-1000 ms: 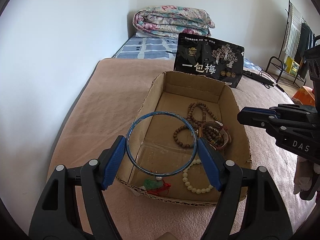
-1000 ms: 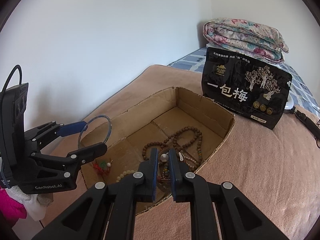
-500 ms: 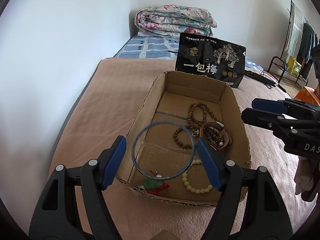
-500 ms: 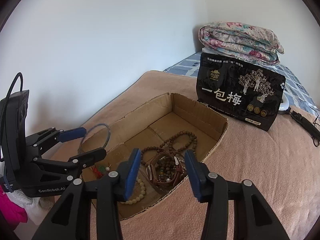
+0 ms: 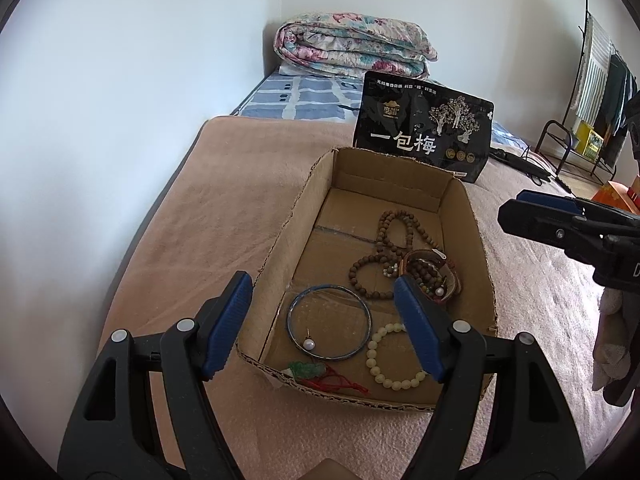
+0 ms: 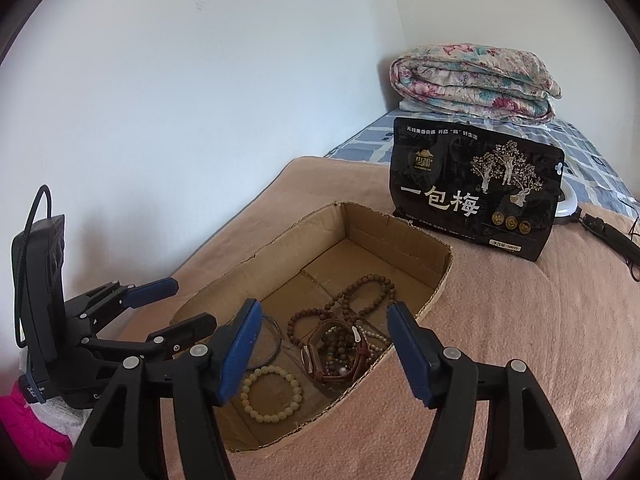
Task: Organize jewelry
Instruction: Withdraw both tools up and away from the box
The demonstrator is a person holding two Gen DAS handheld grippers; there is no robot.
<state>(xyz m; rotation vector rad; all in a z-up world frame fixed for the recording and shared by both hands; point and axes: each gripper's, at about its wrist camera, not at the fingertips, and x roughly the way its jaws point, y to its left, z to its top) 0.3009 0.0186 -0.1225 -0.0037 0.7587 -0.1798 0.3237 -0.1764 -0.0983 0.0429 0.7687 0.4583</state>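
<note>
Left claw (image 5: pixel 324 320): I see it spread wide, holding nothing.
Right claw (image 6: pixel 324 348): spread wide too, holding nothing.
Bangle (image 5: pixel 329 322): flat in the box (image 5: pixel 280 248), near front edge, left of bead bracelet (image 5: pixel 394 356).

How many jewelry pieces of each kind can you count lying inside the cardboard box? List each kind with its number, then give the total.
Blue bangle: 1
Cream bead bracelet: 1
Brown bead strands, loose: 2, long and short
Green pendant on red cord: 1
Pearl earring: 1
Tangled brown heap: 1 clump, pieces inside cannot be separated
Total: 7 in the box
</note>
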